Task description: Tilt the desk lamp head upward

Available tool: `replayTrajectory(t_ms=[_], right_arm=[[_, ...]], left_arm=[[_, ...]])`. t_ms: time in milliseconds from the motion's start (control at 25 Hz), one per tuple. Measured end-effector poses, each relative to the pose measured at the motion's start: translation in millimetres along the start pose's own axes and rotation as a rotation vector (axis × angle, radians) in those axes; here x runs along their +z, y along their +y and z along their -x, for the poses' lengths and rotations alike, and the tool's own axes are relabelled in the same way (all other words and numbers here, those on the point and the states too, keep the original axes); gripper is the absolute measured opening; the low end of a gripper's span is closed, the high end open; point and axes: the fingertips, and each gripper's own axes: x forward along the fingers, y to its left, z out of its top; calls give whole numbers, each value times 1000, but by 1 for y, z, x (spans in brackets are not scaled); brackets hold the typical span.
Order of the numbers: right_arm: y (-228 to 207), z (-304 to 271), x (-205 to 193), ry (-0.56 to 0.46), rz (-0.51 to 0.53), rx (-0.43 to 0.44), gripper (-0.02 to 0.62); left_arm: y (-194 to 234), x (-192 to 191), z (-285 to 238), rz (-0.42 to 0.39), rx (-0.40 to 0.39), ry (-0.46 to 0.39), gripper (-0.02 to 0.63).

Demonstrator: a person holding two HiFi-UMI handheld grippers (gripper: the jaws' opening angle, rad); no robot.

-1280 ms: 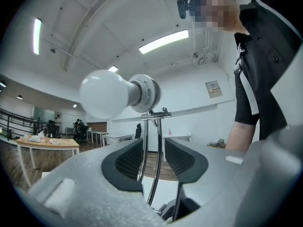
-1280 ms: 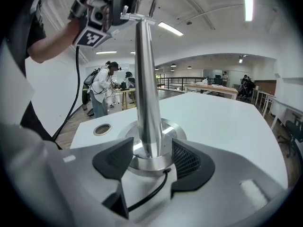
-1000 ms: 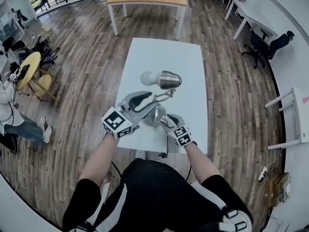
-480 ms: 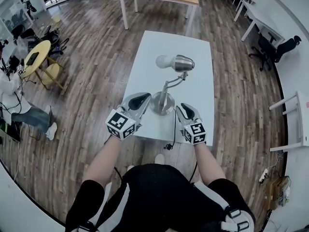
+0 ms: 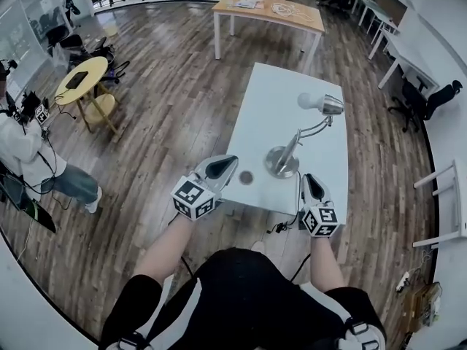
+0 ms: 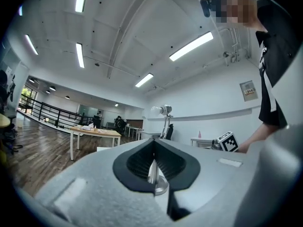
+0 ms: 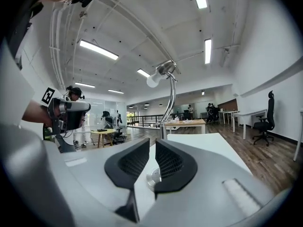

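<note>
The silver desk lamp [image 5: 282, 162] stands on the white table [image 5: 270, 93], its stem curving up to the head [image 5: 326, 106] with a white bulb [image 5: 306, 100] pointing left. My left gripper [image 5: 222, 166] hovers at the table's near left edge, away from the lamp; its jaws have just closed and are shut on nothing. In the left gripper view the lamp head [image 6: 164, 110] shows far beyond the left gripper [image 6: 152, 143]. My right gripper [image 5: 310, 181] is at the near edge, close to the base. The right gripper's [image 7: 151, 144] jaws have been closing; a narrow empty gap remains, with the lamp head [image 7: 164, 70] above.
A small dark round spot [image 5: 246, 177] lies on the table left of the base. A cable [image 5: 281, 227] hangs off the near edge. Around stand a wooden table [image 5: 270, 12], a yellow round table [image 5: 80, 79], a person [image 5: 22, 148] and an office chair [image 5: 430, 97].
Both grippers have drawn back from the lamp's base and stem to the table's near edge, the left one moving leftward. Their jaws went from wide open to closed or nearly closed.
</note>
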Motion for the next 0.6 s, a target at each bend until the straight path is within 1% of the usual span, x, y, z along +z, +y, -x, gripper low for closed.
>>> replayTrajectory(t_ms=[160,320,480,600], right_arm=[[36,15,14,-34,2,-14,31],[66,37,27,-81,12,-38,17],[86,67,38,-116,9,-66,5],[94,89,46,-137,19,-81,5]], left_arm=[[9,7,42,11,20,-20,0],[7,9,72,16,16,-38,0],[0,7,91,36,14,-40,0],[-9,6,100,33,11,-44,0]])
